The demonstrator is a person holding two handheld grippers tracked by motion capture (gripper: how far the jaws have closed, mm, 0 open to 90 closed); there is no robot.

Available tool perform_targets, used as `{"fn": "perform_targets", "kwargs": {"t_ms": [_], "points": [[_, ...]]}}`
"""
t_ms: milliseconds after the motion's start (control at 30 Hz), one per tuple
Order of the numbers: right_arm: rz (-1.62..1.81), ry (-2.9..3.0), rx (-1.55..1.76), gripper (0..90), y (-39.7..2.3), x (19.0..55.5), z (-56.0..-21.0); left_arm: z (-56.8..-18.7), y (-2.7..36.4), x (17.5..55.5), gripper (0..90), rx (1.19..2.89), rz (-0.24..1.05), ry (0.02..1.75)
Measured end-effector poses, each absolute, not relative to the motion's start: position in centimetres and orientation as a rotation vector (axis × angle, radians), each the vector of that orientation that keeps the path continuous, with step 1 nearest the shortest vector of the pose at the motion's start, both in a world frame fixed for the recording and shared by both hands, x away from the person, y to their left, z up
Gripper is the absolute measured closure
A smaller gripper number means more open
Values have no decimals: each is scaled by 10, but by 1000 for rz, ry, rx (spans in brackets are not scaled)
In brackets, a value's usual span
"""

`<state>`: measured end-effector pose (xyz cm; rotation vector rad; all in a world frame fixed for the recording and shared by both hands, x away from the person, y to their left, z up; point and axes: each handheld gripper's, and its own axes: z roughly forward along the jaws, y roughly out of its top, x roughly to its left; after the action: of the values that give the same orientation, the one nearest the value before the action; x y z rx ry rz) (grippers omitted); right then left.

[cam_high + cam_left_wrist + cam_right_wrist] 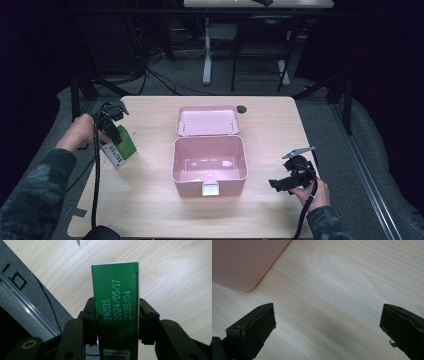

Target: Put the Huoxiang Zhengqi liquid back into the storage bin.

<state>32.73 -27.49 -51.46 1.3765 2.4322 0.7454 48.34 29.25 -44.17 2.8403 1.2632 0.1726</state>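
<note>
High view: left gripper (113, 131) clamps the green carton (121, 146) near the table's (150, 210) left edge, right gripper (280, 184) gapes wide over bare wood.

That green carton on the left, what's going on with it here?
A person works at a wooden table with a gripper in each hand. The left gripper is shut on the green carton near the table's left edge, its jaws pressing on both sides. A pink box sits open in the middle, lid tipped back, with little or nothing inside. The right gripper hovers open over bare table to the box's right, holding nothing.
</note>
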Motion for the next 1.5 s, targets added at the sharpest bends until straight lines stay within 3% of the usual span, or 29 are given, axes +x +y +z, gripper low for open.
{"fn": "perform_targets", "kwargs": {"t_ms": [267, 1500], "points": [[739, 2438, 1377, 0, -275, 327, -514, -439, 288, 480, 627, 2866, 171, 1221], [713, 2450, 1382, 0, -274, 327, -514, -385, 251, 448, 630, 2930, 233, 1030]]}}
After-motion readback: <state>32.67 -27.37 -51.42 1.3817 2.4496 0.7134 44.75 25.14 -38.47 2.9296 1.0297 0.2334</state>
